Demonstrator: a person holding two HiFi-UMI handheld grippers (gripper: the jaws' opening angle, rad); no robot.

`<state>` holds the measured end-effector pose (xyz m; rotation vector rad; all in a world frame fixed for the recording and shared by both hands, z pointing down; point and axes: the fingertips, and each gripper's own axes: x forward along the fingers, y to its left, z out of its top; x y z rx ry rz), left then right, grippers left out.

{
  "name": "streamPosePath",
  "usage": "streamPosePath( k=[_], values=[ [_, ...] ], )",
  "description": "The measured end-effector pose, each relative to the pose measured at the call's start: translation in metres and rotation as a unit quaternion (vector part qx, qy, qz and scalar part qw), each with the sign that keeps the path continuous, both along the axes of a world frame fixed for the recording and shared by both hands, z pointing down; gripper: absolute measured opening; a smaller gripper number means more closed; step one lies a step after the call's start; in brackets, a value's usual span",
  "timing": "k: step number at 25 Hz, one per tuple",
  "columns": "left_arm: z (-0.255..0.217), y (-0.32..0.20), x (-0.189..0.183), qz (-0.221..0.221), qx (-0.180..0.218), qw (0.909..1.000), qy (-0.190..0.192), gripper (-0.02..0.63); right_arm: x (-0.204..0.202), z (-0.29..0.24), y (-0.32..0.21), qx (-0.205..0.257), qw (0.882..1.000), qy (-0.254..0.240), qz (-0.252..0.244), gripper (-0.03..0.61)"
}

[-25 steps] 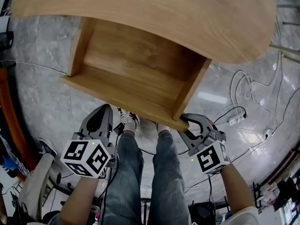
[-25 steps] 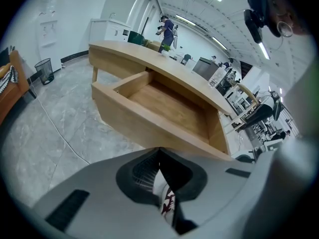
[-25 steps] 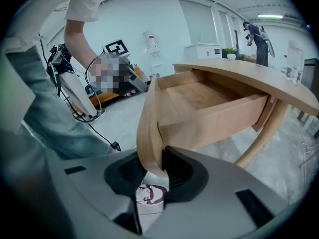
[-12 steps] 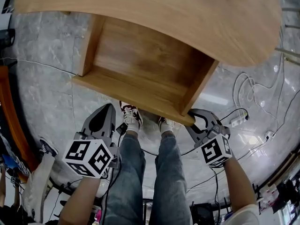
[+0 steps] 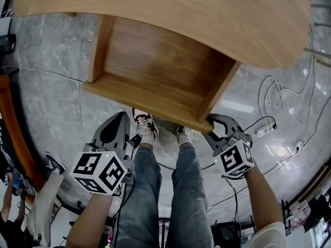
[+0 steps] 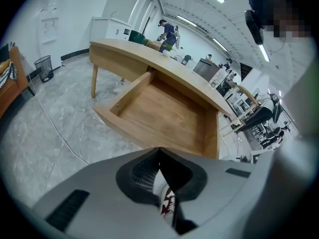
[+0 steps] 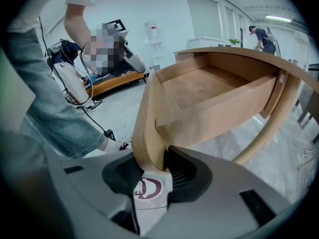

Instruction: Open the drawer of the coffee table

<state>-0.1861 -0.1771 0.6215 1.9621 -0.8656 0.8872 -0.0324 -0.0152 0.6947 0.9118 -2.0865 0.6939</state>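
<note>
The coffee table's wooden drawer (image 5: 155, 61) is pulled out from under the tabletop (image 5: 207, 14) and is empty inside. My right gripper (image 5: 213, 126) sits at the right end of the drawer front (image 5: 150, 103). In the right gripper view that front panel (image 7: 149, 118) stands between the jaws of my right gripper (image 7: 149, 159). The jaws have just been opening and the pads look eased off the wood. My left gripper (image 5: 117, 120) hangs below the drawer front, apart from it. In its own view my left gripper (image 6: 159, 151) is shut on nothing, with the drawer (image 6: 164, 116) ahead.
The person's legs (image 5: 155, 190) and shoes (image 5: 145, 128) stand just under the drawer front. A power strip (image 5: 262, 130) and cables lie on the grey marble floor at right. A wooden bench (image 5: 13, 128) runs along the left edge. Another person's leg (image 5: 46, 190) shows lower left.
My right gripper has sunk a little at the drawer's corner and its jaws have spread slightly. The drawer stays out. My left gripper has not moved.
</note>
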Motion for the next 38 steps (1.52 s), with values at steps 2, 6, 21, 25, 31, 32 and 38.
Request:
streamPosePath(
  k=[2,6,21,25,31,32,38],
  values=[
    [0.001,0.0,0.002,0.001,0.0,1.0,0.0,-0.009,0.0,0.001,-0.001,0.003,1.0,-0.001,0.003,0.127],
    [0.001,0.001,0.005,0.004,0.0,1.0,0.0,-0.009,0.001,0.002,0.0,0.006,1.0,-0.003,0.0,0.127],
    [-0.022,-0.008,0.024,0.016,0.011,0.9998,0.005,-0.009,-0.005,-0.008,0.001,-0.043,0.999,0.004,-0.021,0.161],
    [-0.045,-0.021,0.032,0.022,0.023,0.9995,0.01,-0.009,-0.008,-0.036,-0.007,-0.04,0.999,-0.014,0.023,0.162],
    [-0.101,-0.052,0.046,0.031,0.053,0.9977,0.028,-0.009,0.015,-0.1,-0.039,-0.014,0.986,-0.035,0.161,0.156],
    [-0.112,-0.058,0.049,0.035,0.06,0.9971,0.031,-0.009,0.021,-0.116,-0.048,-0.002,0.98,-0.037,0.193,0.158],
    [-0.211,-0.076,0.047,0.065,0.093,0.993,0.033,-0.009,0.038,-0.257,-0.072,0.066,0.898,-0.06,0.43,0.08]
  ],
)
